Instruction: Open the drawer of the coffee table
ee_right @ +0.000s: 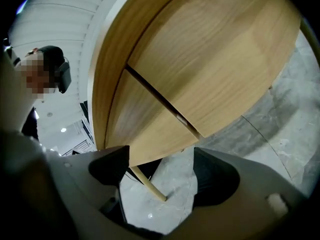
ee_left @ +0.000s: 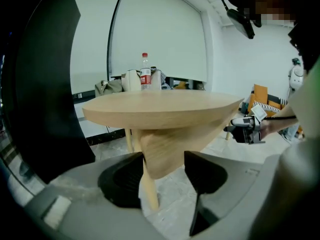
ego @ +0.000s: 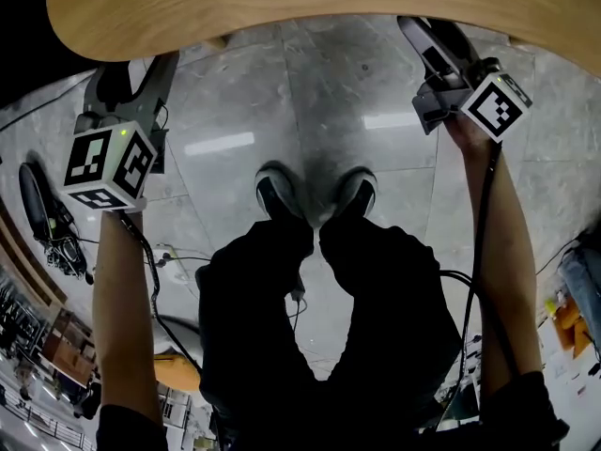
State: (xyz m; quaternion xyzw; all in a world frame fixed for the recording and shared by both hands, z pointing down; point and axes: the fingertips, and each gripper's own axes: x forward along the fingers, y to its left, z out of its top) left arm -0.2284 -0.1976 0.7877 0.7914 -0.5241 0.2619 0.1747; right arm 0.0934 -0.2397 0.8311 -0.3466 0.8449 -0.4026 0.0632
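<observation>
The round wooden coffee table fills the top of the head view. Under its top hangs a wooden drawer box, whose panels are split by a dark seam. My left gripper is at the table's left edge. Its jaws stand open, with the box's lower corner showing in the gap; no pad presses on it. My right gripper reaches under the right edge. That gripper is open too, just below the box, with a slanted table leg and the floor seen between its pads.
The floor is grey stone tile; the person's shoes stand just before the table. Cables and black gear lie at the left. Beyond the table a bottle and bags stand on a low ledge by the white wall.
</observation>
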